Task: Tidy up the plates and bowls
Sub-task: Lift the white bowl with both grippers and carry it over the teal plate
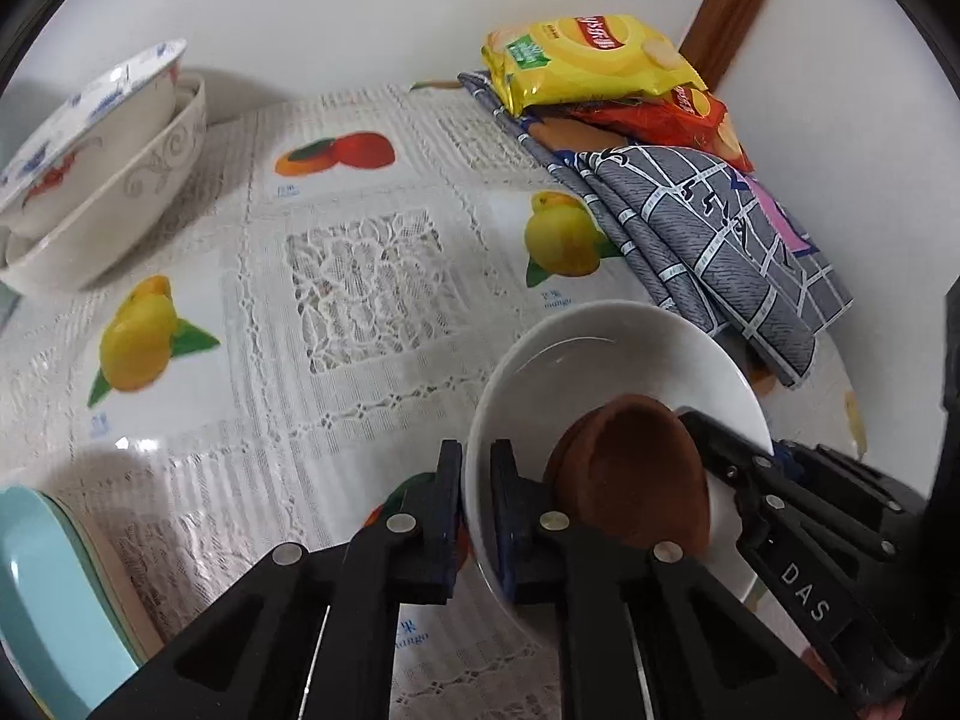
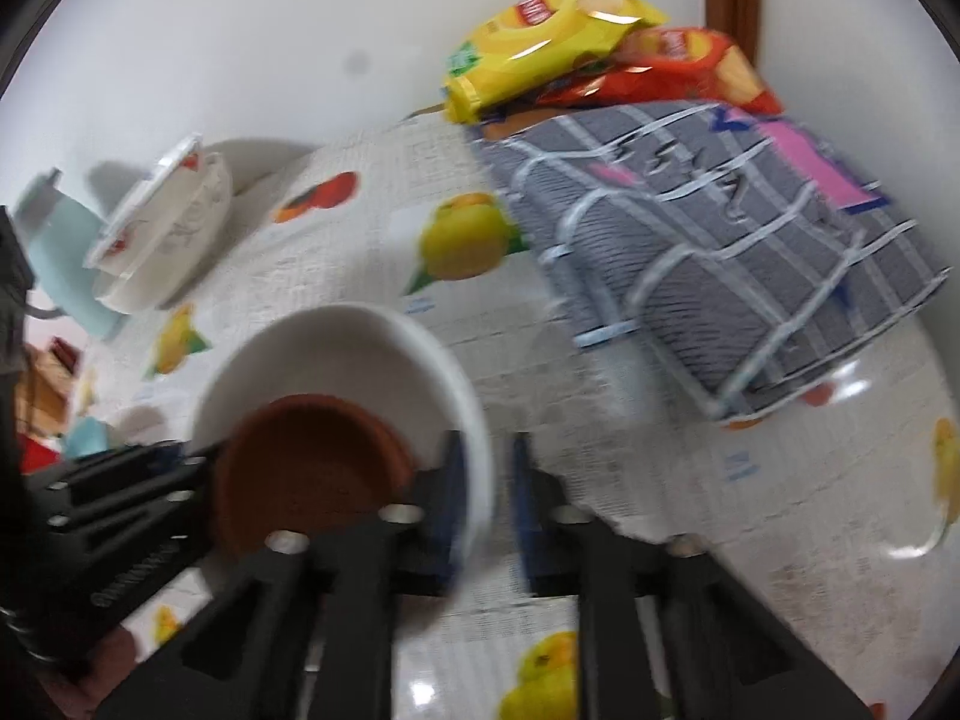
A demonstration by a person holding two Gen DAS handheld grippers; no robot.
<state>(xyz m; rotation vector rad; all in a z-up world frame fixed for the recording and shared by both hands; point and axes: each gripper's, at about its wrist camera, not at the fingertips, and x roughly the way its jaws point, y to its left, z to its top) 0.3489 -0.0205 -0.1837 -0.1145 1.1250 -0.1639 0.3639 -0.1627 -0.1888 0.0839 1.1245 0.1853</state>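
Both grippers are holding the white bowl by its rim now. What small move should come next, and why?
Probably lift the white bowl slightly and level. The left gripper and right gripper pinch opposite rims, and the brown dish sits loose inside. The stacked bowls seem the likely destination.

Plain white ceramic bowl [image 1: 606, 360] tilted above the fruit-printed surface [image 1: 360, 276], its rim pinched on opposite sides, with a small round brown saucer-like dish [image 1: 630, 468] leaning on edge inside it. At the far left by the wall, white bowl with blue and red floral rim [image 1: 90, 120] nested askew in a larger cream bowl with a pale scroll pattern [image 1: 138, 180]. At the near left edge, stacked pale blue plates [image 1: 42, 600], only partly in view.
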